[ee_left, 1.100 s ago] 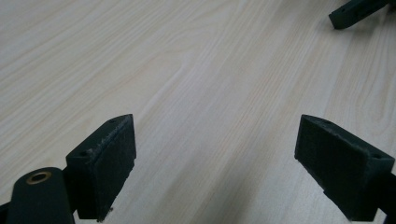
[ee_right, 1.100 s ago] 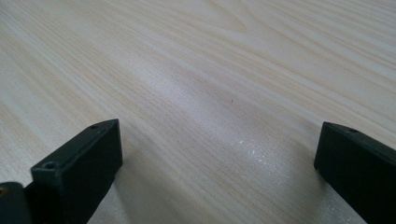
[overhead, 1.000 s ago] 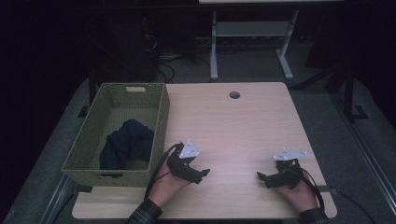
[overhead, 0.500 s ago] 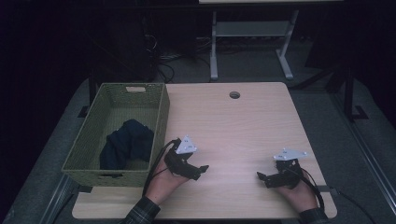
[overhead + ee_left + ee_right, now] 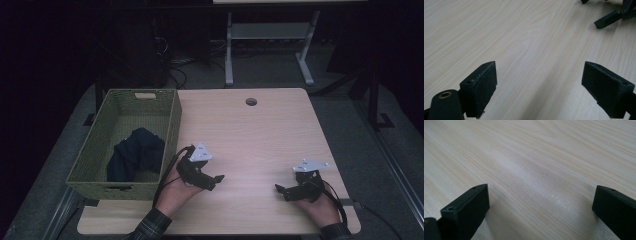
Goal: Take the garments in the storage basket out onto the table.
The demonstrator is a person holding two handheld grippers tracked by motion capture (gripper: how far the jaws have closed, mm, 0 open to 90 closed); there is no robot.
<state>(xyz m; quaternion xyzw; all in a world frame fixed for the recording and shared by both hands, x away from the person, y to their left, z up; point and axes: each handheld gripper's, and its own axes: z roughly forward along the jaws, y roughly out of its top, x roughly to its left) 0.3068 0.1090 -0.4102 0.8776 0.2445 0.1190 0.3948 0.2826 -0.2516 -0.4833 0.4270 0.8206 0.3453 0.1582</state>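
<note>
My left gripper (image 5: 212, 181) rests low over the wooden table (image 5: 250, 135), just right of the basket, and points right. In the left gripper view the left gripper (image 5: 540, 75) is open, with bare wood between its wide-apart jaws. The right gripper's jaw (image 5: 609, 18) shows at the top right of that view. Near the table's front right, my right gripper (image 5: 282, 191) points left toward the other one. In its own view the right gripper (image 5: 541, 195) is open too, with nothing between its pads. A dark blue cloth (image 5: 135, 152) lies bunched inside a green woven basket (image 5: 172, 125).
The basket stands along the table's left side, and its right wall is close to my left hand. A round cable hole (image 5: 251, 101) sits near the table's far edge. A white desk frame (image 5: 265, 35) stands beyond the table on the dark floor.
My left gripper has crept slightly forward, away from the person. The right gripper has hardly moved, and both stay open.
</note>
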